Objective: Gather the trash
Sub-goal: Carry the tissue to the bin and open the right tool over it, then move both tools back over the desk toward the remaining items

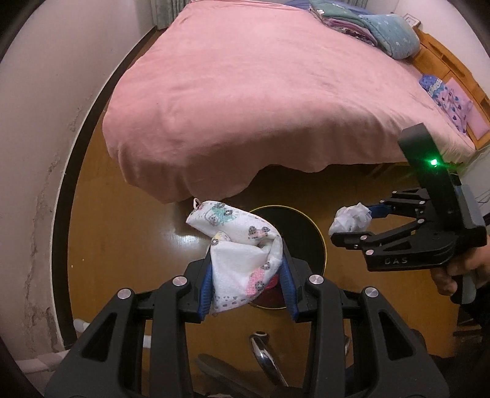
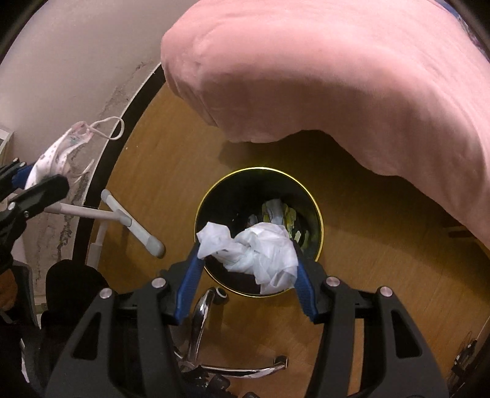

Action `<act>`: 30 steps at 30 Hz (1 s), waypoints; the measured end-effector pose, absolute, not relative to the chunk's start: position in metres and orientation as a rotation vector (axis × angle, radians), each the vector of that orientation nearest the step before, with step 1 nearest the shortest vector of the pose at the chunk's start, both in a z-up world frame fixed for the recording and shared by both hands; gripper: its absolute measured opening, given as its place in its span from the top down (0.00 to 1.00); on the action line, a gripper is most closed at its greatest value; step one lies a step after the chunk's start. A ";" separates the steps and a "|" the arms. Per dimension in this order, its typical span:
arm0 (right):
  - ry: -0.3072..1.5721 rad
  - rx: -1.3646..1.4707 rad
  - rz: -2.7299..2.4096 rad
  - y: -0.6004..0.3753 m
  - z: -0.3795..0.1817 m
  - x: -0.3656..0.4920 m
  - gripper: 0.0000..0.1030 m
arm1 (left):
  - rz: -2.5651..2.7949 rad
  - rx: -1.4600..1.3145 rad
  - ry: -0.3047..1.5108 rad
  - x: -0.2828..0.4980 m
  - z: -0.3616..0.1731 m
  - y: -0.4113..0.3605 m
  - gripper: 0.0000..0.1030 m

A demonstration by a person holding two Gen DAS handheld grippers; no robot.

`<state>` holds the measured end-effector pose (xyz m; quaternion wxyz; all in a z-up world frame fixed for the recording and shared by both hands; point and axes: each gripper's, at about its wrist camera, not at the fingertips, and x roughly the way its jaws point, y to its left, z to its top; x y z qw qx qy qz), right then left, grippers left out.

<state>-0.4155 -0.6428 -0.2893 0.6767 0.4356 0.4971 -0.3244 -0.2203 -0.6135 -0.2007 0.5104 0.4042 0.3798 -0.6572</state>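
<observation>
My left gripper point(image 1: 248, 275) is shut on a crumpled white face mask point(image 1: 242, 245) with a cartoon print and holds it above the floor, near a round black trash bin point(image 1: 301, 232) with a gold rim. My right gripper point(image 2: 248, 260) is shut on a crumpled white tissue wad point(image 2: 257, 248) directly over the bin's opening point(image 2: 245, 196), which holds several scraps. In the left wrist view the right gripper point(image 1: 352, 222) with the tissue point(image 1: 352, 218) sits to the right of the bin. In the right wrist view the left gripper point(image 2: 33, 180) and mask point(image 2: 58, 150) are at the far left.
A bed with a pink cover point(image 1: 260, 91) overhangs the wooden floor point(image 1: 122, 238) just behind the bin. Folded bedding point(image 1: 367, 27) lies at the bed's far end. A chrome chair base point(image 2: 202, 315) is below the grippers. A white bar-shaped stand point(image 2: 128, 220) lies by the wall point(image 1: 46, 122).
</observation>
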 end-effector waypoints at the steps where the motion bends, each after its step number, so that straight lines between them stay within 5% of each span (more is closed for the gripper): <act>1: 1.118 0.979 -0.728 -0.643 -0.290 -0.415 0.47 | -1.583 0.974 0.916 -0.221 -0.201 -0.615 0.65; 7: 1.106 0.982 -0.727 -0.650 -0.291 -0.408 0.43 | -1.589 0.976 0.917 -0.224 -0.201 -0.616 0.65; 12: 1.083 0.986 -0.733 -0.651 -0.288 -0.408 0.25 | -1.597 0.985 0.934 -0.228 -0.203 -0.617 0.65; 21: 0.995 1.018 -0.811 -0.661 -0.269 -0.432 0.24 | -1.666 1.014 0.950 -0.248 -0.204 -0.631 0.61; 26: 0.944 1.034 -0.867 -0.665 -0.255 -0.450 0.24 | -1.716 0.982 0.940 -0.258 -0.186 -0.638 0.35; 30: 0.920 1.020 -0.893 -0.666 -0.240 -0.459 0.24 | -1.731 0.976 0.897 -0.264 -0.169 -0.635 0.27</act>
